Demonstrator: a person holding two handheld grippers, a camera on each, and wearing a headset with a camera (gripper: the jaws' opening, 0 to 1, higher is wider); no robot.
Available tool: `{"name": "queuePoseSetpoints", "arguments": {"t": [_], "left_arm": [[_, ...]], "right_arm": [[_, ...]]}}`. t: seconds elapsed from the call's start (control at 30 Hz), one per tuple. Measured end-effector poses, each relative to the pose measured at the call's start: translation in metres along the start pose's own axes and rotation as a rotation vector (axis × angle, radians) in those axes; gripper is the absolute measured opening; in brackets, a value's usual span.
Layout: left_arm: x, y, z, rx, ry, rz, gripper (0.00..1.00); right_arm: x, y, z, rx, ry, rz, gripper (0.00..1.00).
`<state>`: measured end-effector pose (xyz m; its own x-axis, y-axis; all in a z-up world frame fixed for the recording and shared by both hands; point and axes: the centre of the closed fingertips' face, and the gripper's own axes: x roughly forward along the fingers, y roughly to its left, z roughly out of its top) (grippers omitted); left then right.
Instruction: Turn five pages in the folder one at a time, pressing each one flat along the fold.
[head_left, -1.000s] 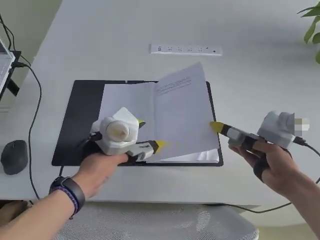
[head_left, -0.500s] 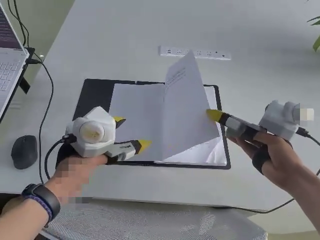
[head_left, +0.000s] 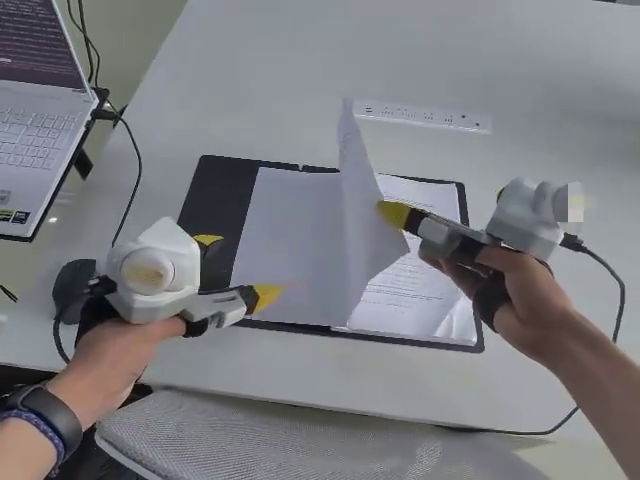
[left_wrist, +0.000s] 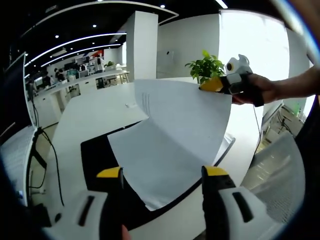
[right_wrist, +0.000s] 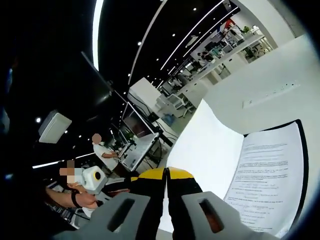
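Pinching the free edge of 1 page (head_left: 352, 190), the right gripper (head_left: 393, 212) has its yellow jaws pressed together on the paper, at 2 o'clock from the middle of the folder (head_left: 212, 195). The left gripper (head_left: 238, 268) hovers at the folder's 8 o'clock, jaws spread and gripping nothing, near the left-hand sheet (head_left: 285, 235). The lifted page stands nearly upright over the fold, bowed, with the printed sheet (head_left: 415, 275) lying flat beside it at 4 o'clock. The folder lies open on the white table (head_left: 300, 60), with the power strip (head_left: 425, 116) at its 12 o'clock. As I judge it, pulling too hard could crease or tear the page at the binding. Letting go too soon may drop it back to the right. Pressing it while it is bowed could set a wrinkle.
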<state>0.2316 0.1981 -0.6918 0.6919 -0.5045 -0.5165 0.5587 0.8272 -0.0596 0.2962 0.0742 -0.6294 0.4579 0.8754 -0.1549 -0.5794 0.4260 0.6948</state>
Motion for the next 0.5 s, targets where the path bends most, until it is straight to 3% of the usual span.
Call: {"name": "queuePoseSetpoints", "arguments": {"t": [0.2,0.5], "left_arm": [[-0.01,0.008,0.0,-0.021,-0.013,0.023,0.62],[-0.016,0.015,-0.002,-0.033,-0.021,0.033,0.62]], "right_arm": [[0.028,0.009,-0.01,-0.006,0.042,0.03,0.0],[0.06,0.008,-0.027,0.024,0.09,0.04,0.0]]}}
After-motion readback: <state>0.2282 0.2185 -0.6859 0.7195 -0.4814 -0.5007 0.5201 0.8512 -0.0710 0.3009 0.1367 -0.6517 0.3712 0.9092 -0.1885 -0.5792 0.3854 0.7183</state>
